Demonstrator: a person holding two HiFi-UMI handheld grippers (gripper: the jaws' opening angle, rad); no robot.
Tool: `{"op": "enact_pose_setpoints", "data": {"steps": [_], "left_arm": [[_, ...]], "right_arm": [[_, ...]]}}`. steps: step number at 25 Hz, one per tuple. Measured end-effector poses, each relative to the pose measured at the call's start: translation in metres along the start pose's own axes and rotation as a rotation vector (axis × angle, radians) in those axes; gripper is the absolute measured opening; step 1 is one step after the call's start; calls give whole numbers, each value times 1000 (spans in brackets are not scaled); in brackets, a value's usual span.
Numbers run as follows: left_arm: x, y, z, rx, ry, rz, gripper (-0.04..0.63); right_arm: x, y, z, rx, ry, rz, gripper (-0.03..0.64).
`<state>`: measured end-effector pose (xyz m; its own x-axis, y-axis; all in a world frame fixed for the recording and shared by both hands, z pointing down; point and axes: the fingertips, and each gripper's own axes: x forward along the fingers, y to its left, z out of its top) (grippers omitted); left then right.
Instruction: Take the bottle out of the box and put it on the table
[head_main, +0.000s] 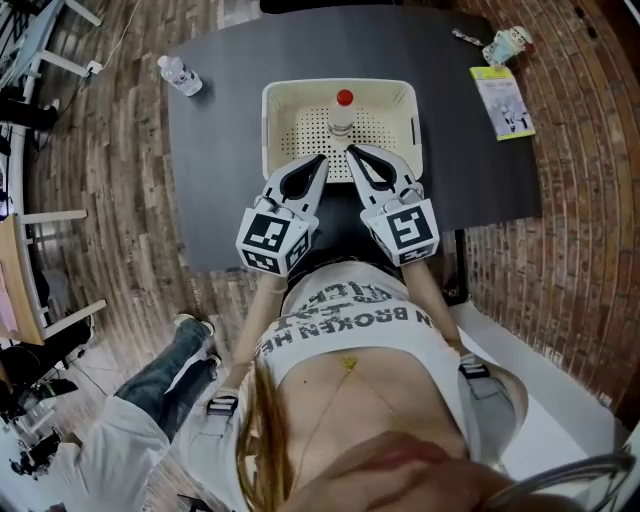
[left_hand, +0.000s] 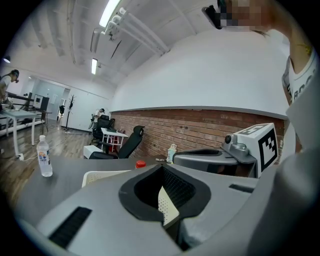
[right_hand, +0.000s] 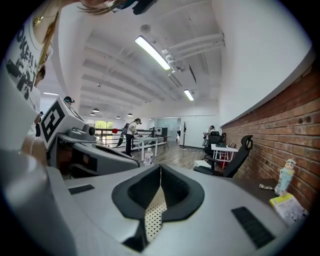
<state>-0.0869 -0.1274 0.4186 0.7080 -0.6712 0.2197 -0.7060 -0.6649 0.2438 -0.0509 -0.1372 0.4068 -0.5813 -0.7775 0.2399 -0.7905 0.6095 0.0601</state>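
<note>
A clear bottle with a red cap stands upright in a white perforated box on the dark table. Both grippers hover over the box's near rim and point at the bottle. My left gripper is shut and empty, just short of the bottle on its left. My right gripper is shut too, close to the bottle's base, holding nothing. In the left gripper view the red cap peeks over the shut left gripper, beside the box rim. The right gripper hides the bottle in its own view.
A second water bottle lies at the table's far left corner and shows upright as a bottle in the left gripper view. A yellow-green booklet and a small figurine sit at the far right. Brick floor lies to the right.
</note>
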Motion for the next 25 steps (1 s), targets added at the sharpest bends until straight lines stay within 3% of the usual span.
{"op": "enact_pose_setpoints", "data": {"steps": [11,25], "left_arm": [[17,-3,-2,-9,13,91,0],[24,-7,-7,-25,25,124,0]], "right_arm": [[-2,-20,-3,-7,-2,76,9],[12,-31,-10,-5,10,113,9]]}}
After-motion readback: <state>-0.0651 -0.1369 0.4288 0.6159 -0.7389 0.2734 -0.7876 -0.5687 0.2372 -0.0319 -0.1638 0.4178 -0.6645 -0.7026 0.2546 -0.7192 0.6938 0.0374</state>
